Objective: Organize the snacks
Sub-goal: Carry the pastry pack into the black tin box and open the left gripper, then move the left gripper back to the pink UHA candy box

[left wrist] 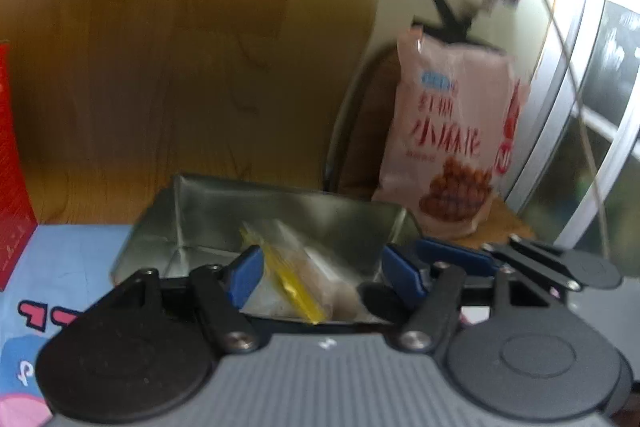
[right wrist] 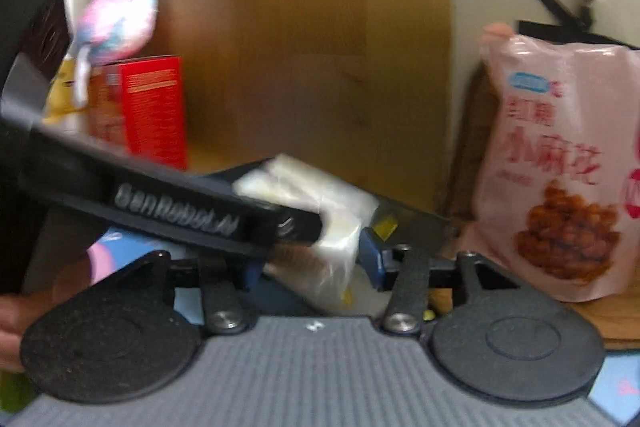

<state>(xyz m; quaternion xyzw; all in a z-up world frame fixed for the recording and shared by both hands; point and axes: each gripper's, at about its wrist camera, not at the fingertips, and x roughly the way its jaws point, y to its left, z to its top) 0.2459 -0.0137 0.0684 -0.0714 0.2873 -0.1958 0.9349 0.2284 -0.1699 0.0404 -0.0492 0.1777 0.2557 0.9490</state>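
Motion-blurred fisheye views, bright window (left wrist: pixel 600 107) glare upper right.

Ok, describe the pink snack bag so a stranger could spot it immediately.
Look to the wooden panel at the back, then right to the pale wall. The pink snack bag stands upright there, printed with red characters and a heap of brown twists, unlike the red box far left.
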